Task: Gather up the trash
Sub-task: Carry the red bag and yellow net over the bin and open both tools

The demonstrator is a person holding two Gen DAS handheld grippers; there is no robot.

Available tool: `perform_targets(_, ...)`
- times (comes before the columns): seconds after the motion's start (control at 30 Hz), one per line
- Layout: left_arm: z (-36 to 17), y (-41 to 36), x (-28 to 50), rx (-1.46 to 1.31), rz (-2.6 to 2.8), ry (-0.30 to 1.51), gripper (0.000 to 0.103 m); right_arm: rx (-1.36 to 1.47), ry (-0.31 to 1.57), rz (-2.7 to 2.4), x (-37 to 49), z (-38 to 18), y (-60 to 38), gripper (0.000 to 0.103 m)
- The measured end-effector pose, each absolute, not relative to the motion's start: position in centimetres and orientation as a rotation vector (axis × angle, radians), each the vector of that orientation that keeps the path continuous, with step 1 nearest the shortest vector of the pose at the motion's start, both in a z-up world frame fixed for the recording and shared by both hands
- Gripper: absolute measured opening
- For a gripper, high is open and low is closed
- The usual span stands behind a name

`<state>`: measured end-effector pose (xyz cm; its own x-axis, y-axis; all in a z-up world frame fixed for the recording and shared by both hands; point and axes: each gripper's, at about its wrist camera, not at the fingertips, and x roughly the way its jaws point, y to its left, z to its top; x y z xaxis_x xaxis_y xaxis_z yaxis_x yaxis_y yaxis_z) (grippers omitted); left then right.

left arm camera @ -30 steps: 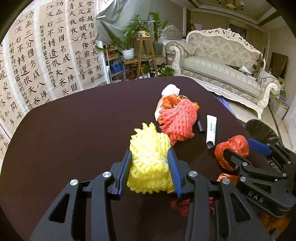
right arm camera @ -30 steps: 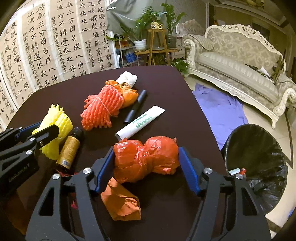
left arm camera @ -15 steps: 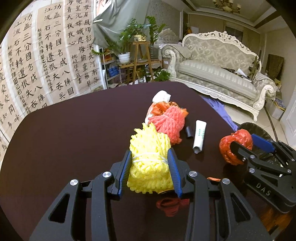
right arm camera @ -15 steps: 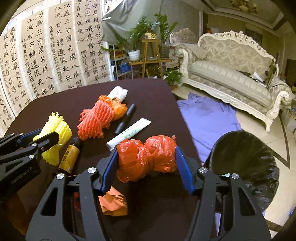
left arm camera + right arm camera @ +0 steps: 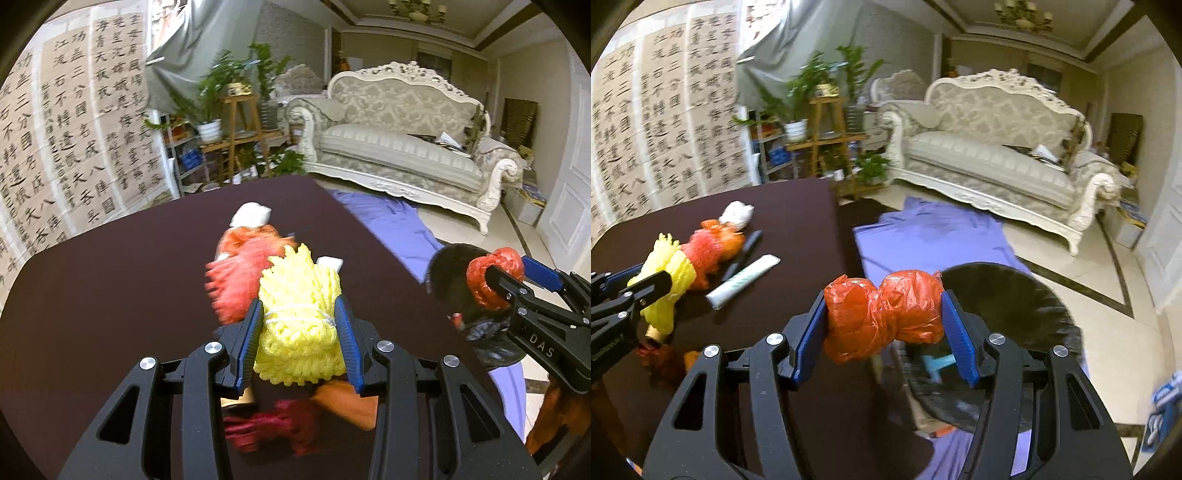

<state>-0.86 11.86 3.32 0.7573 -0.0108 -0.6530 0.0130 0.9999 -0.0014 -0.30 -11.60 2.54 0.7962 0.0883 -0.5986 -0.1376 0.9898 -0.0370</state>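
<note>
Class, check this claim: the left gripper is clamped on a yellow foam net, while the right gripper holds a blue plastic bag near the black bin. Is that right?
One detail is wrong: the plastic bag in the right gripper is red-orange, not blue, as the right wrist view shows. The rest stands: the left gripper is clamped on the yellow foam net, and the bag is near the black bin.

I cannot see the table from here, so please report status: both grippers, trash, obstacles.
Left gripper shut on yellow foam net. Right gripper shut on red plastic bag, above black-lined bin. Nothing blocks the drop.

Close wrist views, shared table [image 5: 110,295]
</note>
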Motion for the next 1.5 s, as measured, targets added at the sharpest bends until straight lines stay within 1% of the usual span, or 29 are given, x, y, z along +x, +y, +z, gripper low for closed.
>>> perform_targets(0.33, 3.3, 4.1, 1.9, 0.055, -0.146, 0.699, 0.040, -0.034, 0.638, -0.020, 0.8, 1.8, -18.4, 0.058)
perform_targets(0.6, 1.6, -1.8, 4.3, 0.138, -0.219, 0.713, 0.040, 0.005, 0.660, -0.086, 2.3, 0.3, -22.4, 0.059)
perform_targets(0.93, -0.6, -6.0, 8.4, 0.199, -0.230, 0.737, 0.040, 0.032, 0.681, -0.116, 4.5, -1.3, -25.1, 0.059)
perform_targets(1.0, -0.9, -6.5, 8.9, 0.211, -0.229, 0.738, 0.041, 0.041, 0.688, -0.115, 4.8, -1.7, -25.7, 0.061)
perform_targets(1.03, -1.1, -6.7, 9.1, 0.215, -0.232, 0.739, 0.042, 0.044, 0.689, -0.119, 5.0, -1.9, -26.0, 0.062)
perform_targets(1.1, -1.4, -7.2, 9.6, 0.230, -0.253, 0.760, 0.048, 0.048, 0.691, -0.123, 5.3, -2.1, -26.3, 0.066)
perform_targets(1.17, -1.6, -7.4, 9.9, 0.235, -0.256, 0.774, 0.072, 0.060, 0.694, -0.126, 5.5, -2.2, -26.7, 0.070)
perform_targets(1.2, -1.4, -7.2, 9.9, 0.232, -0.253, 0.770, 0.074, 0.067, 0.695, -0.128, 5.6, -2.3, -26.9, 0.070)
perform_targets(1.5, -1.1, -6.8, 9.9, 0.228, -0.227, 0.763, 0.077, 0.079, 0.685, -0.148, 5.3, -1.8, -27.5, 0.071)
